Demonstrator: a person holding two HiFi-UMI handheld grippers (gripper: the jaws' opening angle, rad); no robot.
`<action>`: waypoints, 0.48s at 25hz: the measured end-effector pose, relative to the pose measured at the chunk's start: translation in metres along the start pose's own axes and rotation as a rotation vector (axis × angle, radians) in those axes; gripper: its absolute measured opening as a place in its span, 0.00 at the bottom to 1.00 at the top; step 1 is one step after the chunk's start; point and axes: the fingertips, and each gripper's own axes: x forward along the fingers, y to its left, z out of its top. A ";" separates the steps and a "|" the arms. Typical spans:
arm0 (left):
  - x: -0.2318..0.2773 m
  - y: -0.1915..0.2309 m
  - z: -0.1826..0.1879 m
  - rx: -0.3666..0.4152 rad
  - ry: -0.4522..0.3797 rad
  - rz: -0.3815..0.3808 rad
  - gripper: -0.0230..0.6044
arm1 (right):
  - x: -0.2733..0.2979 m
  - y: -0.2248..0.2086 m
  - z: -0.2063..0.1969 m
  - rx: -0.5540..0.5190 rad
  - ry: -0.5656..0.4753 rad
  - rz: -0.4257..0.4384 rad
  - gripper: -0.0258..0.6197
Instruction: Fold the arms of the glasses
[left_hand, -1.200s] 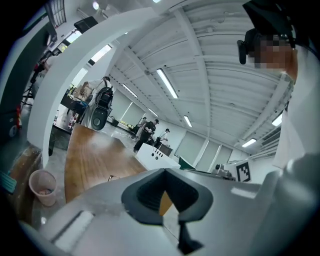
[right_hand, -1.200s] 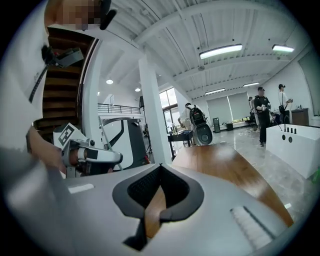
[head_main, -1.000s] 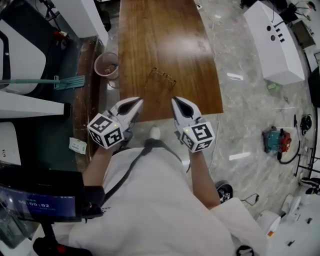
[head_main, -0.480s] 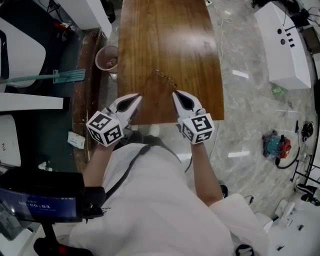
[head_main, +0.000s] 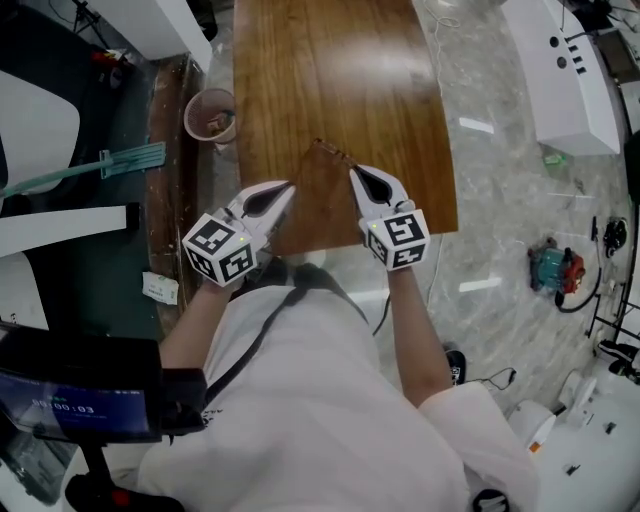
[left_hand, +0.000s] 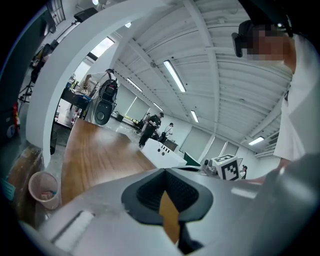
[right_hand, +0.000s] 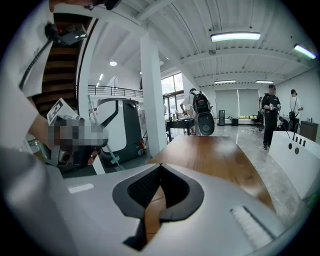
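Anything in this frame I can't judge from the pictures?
Thin wire-framed glasses: head view, too small to tell whether the arms are folded.
Neither gripper view shows them; left gripper and right gripper fill the foreground.
Contents of the pink cup: head view, too small.

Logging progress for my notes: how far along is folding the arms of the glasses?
Nothing looks done yet: the glasses lie on the wooden table, arms seemingly still open. Nothing is in hand: the left claw and right claw are shut and empty, close to the glasses. Both arms remain to fold.
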 end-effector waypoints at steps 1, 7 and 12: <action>0.003 0.001 -0.001 -0.001 0.008 -0.006 0.04 | 0.003 -0.003 -0.002 -0.013 0.012 -0.008 0.05; 0.027 0.007 -0.013 -0.007 0.059 -0.034 0.04 | 0.021 -0.035 -0.034 -0.112 0.130 -0.040 0.05; 0.044 0.014 -0.028 -0.024 0.115 -0.046 0.04 | 0.043 -0.057 -0.072 -0.191 0.282 -0.008 0.14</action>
